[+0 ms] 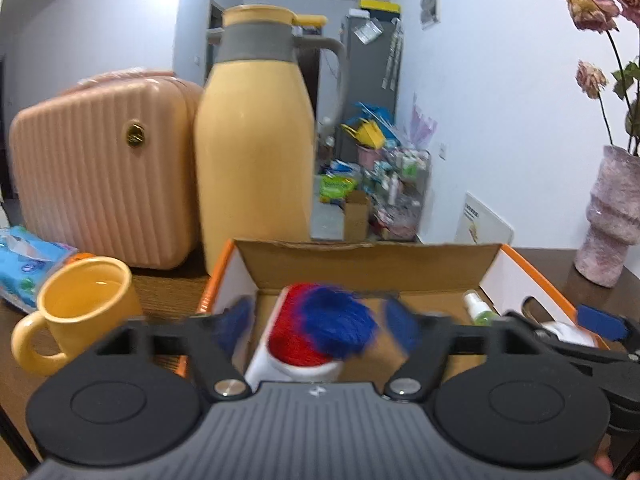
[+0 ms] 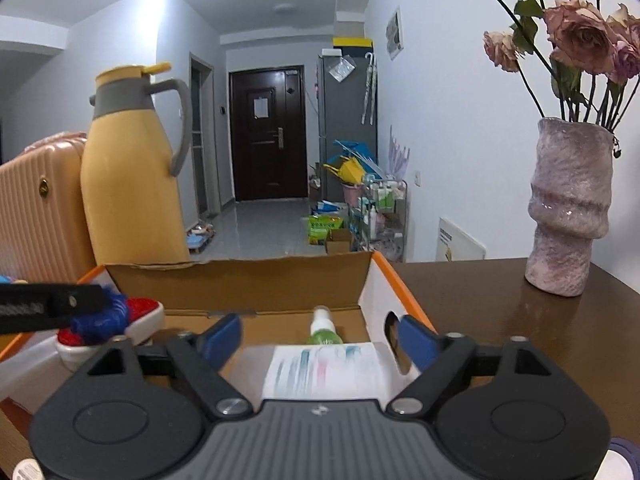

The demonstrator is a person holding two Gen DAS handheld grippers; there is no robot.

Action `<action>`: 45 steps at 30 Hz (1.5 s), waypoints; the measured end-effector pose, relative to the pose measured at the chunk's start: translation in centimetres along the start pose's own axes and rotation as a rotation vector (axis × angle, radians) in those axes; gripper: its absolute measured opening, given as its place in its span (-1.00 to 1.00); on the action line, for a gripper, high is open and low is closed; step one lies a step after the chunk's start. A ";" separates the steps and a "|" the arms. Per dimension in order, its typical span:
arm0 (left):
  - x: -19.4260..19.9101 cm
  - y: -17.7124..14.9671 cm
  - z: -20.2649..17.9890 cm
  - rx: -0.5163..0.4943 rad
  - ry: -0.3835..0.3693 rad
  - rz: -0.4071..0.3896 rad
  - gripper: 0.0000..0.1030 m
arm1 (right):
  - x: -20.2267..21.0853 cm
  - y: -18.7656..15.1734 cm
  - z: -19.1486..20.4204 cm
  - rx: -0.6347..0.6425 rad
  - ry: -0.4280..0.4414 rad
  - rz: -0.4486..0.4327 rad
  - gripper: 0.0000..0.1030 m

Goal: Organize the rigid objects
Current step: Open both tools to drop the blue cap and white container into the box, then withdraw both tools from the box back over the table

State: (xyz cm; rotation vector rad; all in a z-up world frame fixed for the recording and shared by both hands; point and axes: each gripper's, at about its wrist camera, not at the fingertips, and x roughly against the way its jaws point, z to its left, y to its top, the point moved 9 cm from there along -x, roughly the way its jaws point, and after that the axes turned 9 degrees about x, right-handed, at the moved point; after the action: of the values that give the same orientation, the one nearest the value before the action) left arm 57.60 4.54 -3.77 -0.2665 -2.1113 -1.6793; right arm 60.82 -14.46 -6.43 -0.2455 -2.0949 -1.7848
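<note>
The open cardboard box with orange-and-white outer walls [image 1: 520,276] sits on the dark brown wooden table [image 2: 480,320], and the task's things lie inside it. At its left end rests a white-bodied brush with a red bristle pad [image 1: 288,340]; a blurred blue tuft [image 1: 336,326] covers part of that pad, and you cannot tell what it is. Toward the right end lies a small green spray bottle with a white cap [image 2: 324,330], and nearer to you a white packet with blue and pink stripes [image 2: 324,372], its near edge hidden by the gripper body.

Your left gripper [image 1: 316,324] stands spread wide over the brush, its blue pads smeared by motion and pressing on nothing. Your right gripper [image 2: 320,338] is likewise spread, the packet and bottle between its fingers but untouched.

Only the left view shows the yellow ceramic mug [image 1: 80,308] and the blue tissue pack [image 1: 28,268] left of the box. The right view alone shows the dark door [image 2: 268,132] down the hall. Both show the yellow thermos jug with grey collar [image 1: 256,140], the ribbed pink hard case [image 1: 104,168] and the mottled pink vase of dried roses [image 2: 568,208], far right.
</note>
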 end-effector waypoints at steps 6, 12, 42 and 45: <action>0.5 0.6 0.9 0.027 0.035 -0.038 1.00 | 0.1 -0.1 -0.4 -0.009 -0.009 0.002 1.00; 0.4 0.7 1.3 0.042 0.039 -0.029 1.00 | 0.6 0.2 -0.3 -0.010 -0.010 -0.013 1.00; 9.5 -2.6 2.0 0.035 -0.037 -0.066 1.00 | 12.1 -2.9 -2.2 0.061 -0.064 -0.128 1.00; 10.4 -3.4 2.2 0.029 -0.037 -0.057 1.00 | 13.4 -3.7 -2.0 0.075 -0.060 -0.128 1.00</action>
State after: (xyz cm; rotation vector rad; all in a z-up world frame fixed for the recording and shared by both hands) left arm 46.49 4.63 -2.56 -0.2327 -2.1875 -1.6867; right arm 47.58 -18.57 -4.33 -0.1491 -2.2605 -1.7858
